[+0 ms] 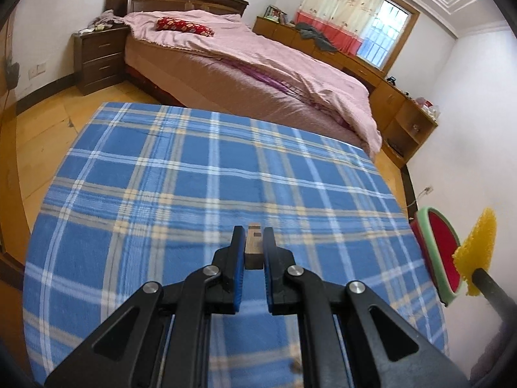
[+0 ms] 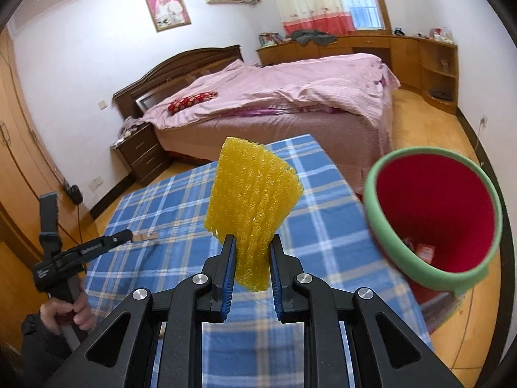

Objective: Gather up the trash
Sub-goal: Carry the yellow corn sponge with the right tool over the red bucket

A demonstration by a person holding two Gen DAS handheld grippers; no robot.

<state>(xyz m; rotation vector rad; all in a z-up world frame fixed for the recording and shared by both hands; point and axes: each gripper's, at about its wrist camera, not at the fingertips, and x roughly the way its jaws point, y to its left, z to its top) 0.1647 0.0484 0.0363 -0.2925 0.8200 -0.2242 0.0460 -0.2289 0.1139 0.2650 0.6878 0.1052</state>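
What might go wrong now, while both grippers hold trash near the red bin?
1. The right gripper pinches only the lower edge of the yellow foam net; this soft piece may slip out before it is above the red bin.
2. The bin stands beside the table, off its right edge, so a release too early would likely drop the net on the blue plaid cloth or the floor.
3. The left gripper holds a small brown piece narrowly; it may twist loose.

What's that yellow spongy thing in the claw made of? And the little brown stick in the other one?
The yellow piece looks like foam netting: soft, matte, with an open ribbed mesh, squashed where the right claw grips it. The brown stick in the left claw looks like wood or cardboard; dull and flat-sided, too small to tell.
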